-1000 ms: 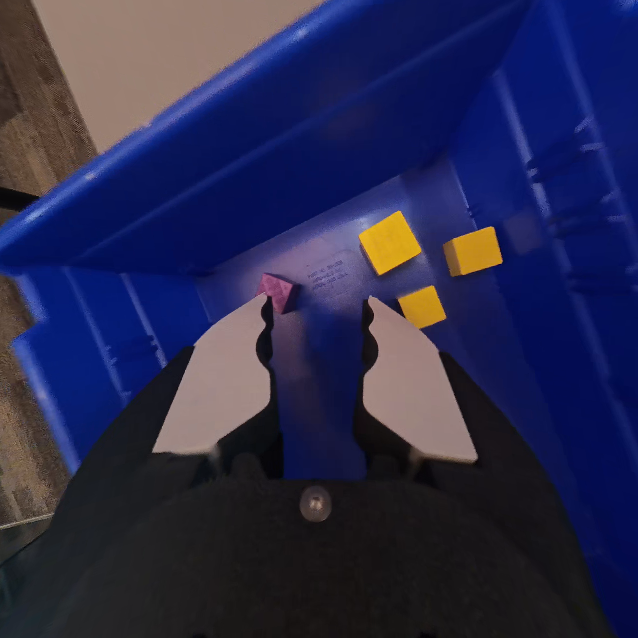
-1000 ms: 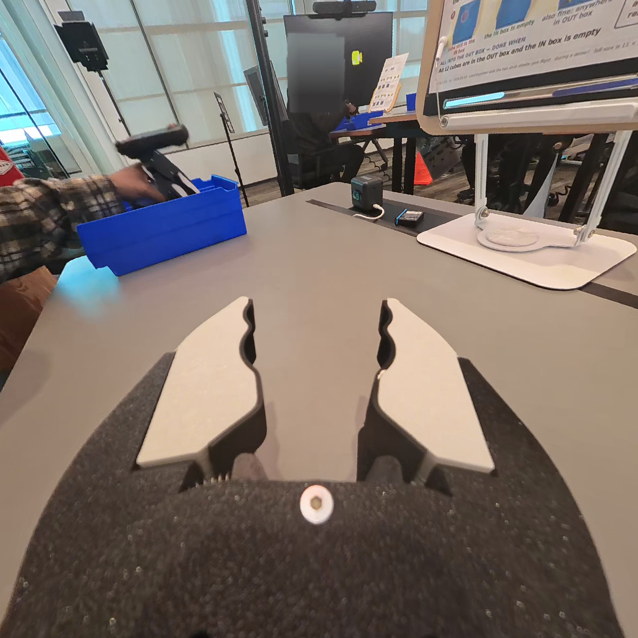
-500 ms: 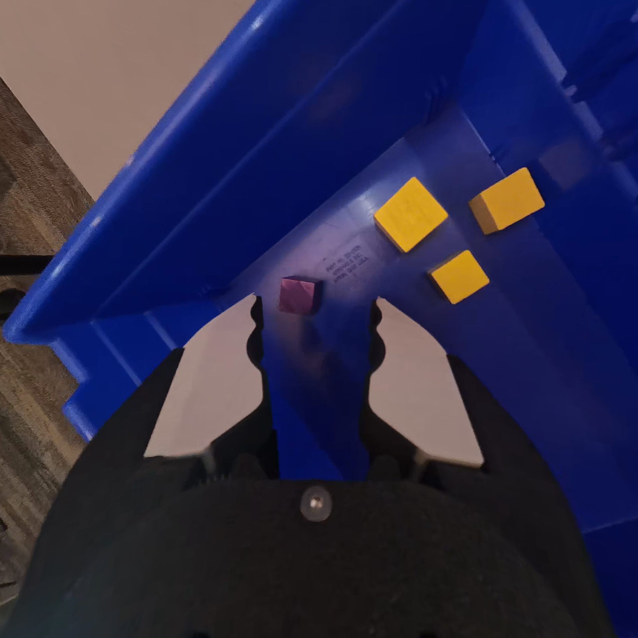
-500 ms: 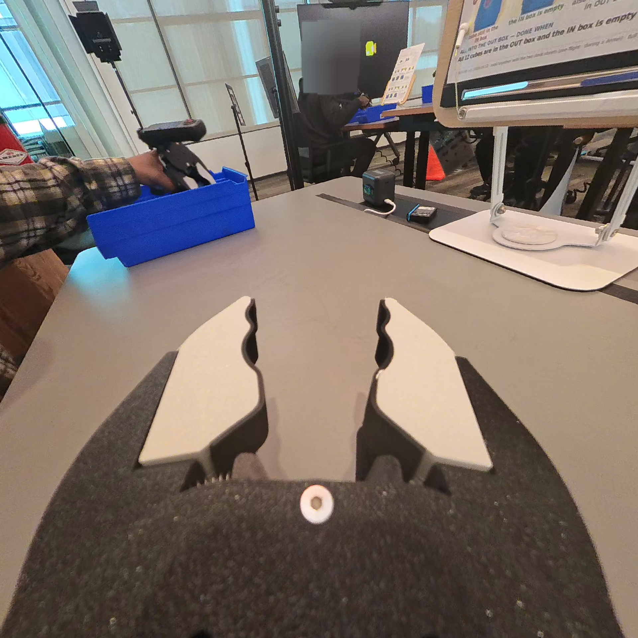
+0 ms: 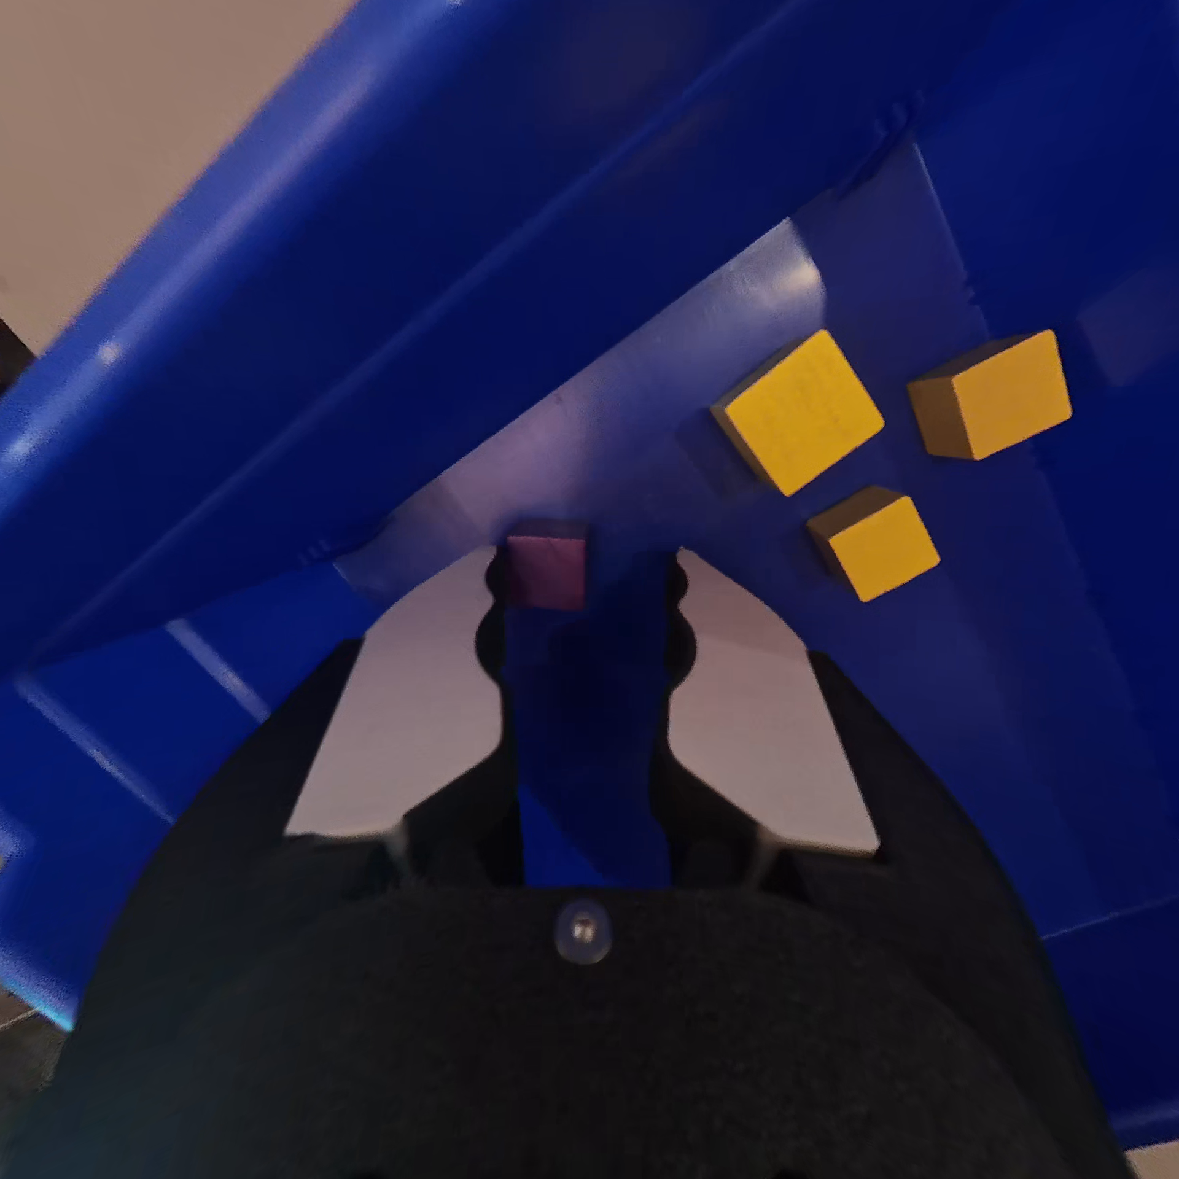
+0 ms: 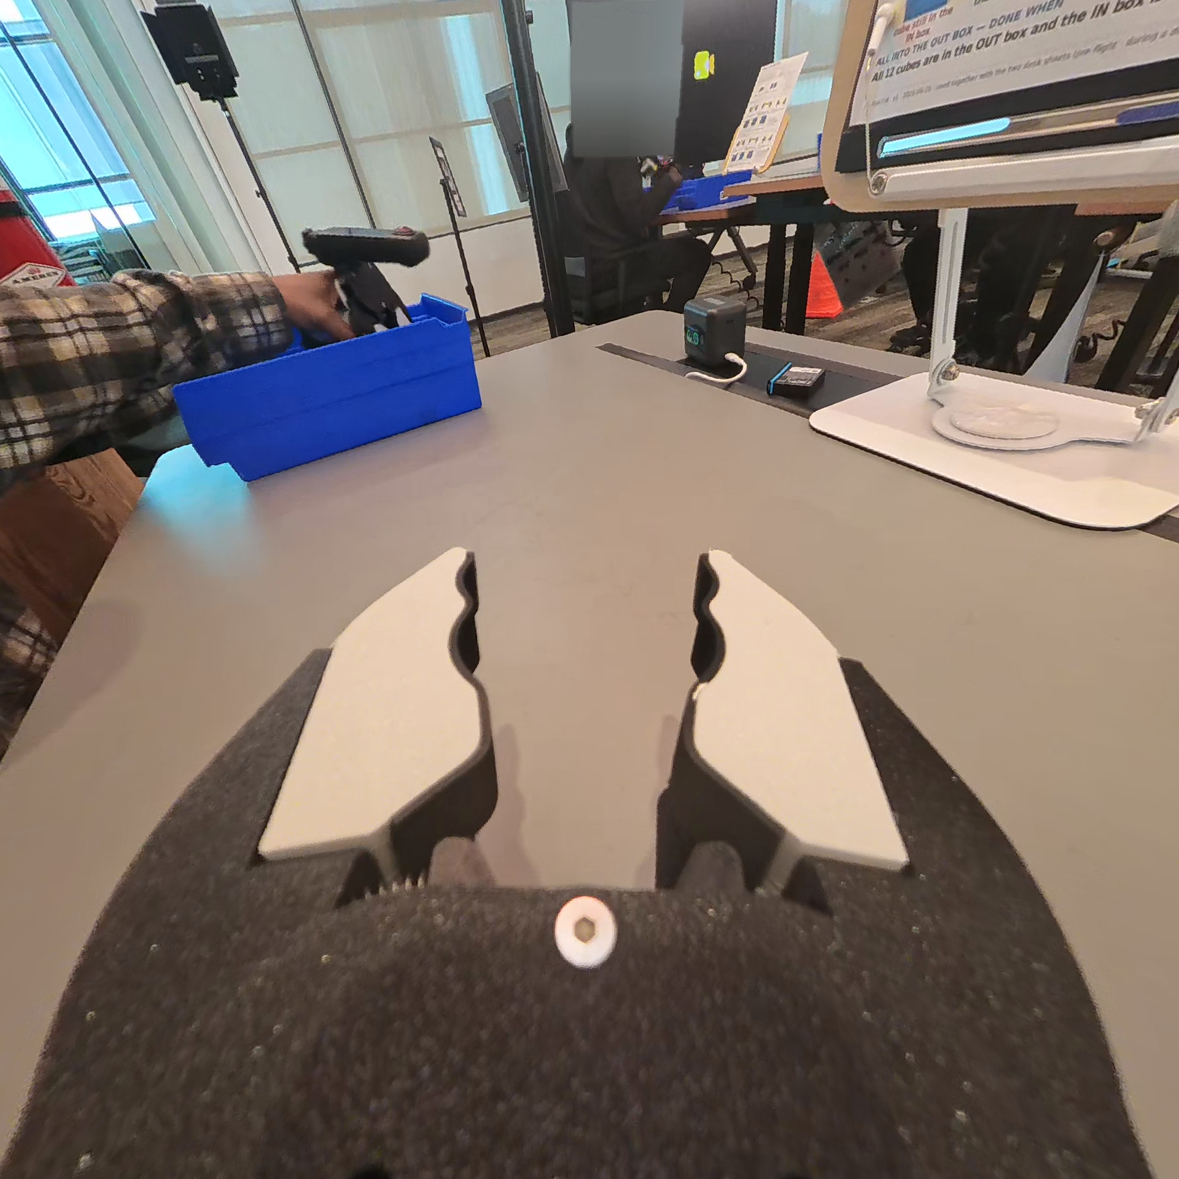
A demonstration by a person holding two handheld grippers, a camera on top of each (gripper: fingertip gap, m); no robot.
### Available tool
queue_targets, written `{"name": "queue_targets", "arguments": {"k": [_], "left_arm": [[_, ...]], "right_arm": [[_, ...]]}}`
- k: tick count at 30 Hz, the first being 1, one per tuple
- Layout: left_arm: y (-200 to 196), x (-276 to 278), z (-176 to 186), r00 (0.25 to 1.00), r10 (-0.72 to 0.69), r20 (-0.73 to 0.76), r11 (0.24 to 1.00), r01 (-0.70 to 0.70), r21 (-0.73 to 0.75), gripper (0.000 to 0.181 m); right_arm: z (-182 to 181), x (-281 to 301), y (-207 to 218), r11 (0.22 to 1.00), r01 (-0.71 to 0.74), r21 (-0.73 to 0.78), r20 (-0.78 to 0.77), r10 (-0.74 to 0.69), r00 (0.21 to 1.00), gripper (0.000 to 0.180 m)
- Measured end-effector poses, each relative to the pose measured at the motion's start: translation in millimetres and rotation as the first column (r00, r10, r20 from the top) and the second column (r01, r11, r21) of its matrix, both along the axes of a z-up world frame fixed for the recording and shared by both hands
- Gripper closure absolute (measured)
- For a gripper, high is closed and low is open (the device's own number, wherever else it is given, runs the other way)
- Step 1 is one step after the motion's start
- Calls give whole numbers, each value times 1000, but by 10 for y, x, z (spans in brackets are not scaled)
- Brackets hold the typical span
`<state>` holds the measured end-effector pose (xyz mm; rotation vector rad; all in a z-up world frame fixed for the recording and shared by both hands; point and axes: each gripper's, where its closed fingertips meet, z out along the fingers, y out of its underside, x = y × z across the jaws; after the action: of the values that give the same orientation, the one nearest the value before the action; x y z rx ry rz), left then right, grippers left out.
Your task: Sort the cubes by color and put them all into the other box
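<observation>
While the left gripper (image 5: 584,577) is held down inside the blue box (image 5: 395,332), its jaws are seen spread, with nothing clamped. A purple cube (image 5: 547,573) is found on the box floor just at the left fingertip (image 5: 491,574); contact cannot be judged. Three yellow cubes (image 5: 797,411) are clustered at two o'clock from it, apart from each other. Over on the grey table (image 6: 638,485), the right gripper (image 6: 585,564) is held parted and empty, the box being spotted at eleven o'clock, well apart.
</observation>
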<state>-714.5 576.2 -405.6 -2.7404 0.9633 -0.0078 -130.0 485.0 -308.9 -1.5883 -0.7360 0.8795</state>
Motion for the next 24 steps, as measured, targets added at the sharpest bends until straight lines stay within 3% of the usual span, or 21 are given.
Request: {"name": "queue_targets", "arguments": {"k": [1,3,8,12,15,19,21,24], "left_arm": [[13,-1,-1,1000,11,8,1000,-11,2,138],[12,15,-12,999,29,30,1000,-29,-2,157],[-48,27,38,994,86,71,996,-88,26,158],[-26,140,540,983,83,165,964,-121,235,158],[-67,488,1219,974,-52,220,880,-59,472,159],[-367,1464,1978,912,-307,272,740,49,671,159],[-560,2060,2246,846,-444,296,659,85,748,159],[-845,2957,2427,687,-633,357,567,97,818,159]], "right_arm": [[3,1,-1,1000,0,0,-2,0,1000,115],[7,2,-3,1000,-2,-1,-5,2,1000,116],[38,8,-15,1000,-8,-2,-21,8,1000,116],[97,-15,-58,1000,-20,4,-37,20,999,116],[113,-59,-88,1000,-32,-2,-38,31,999,116],[-30,-65,-17,998,15,-58,50,-12,999,116],[13,-66,20,996,39,-77,69,-34,997,113],[292,-168,2,991,11,-133,7,-10,1000,112]]}}
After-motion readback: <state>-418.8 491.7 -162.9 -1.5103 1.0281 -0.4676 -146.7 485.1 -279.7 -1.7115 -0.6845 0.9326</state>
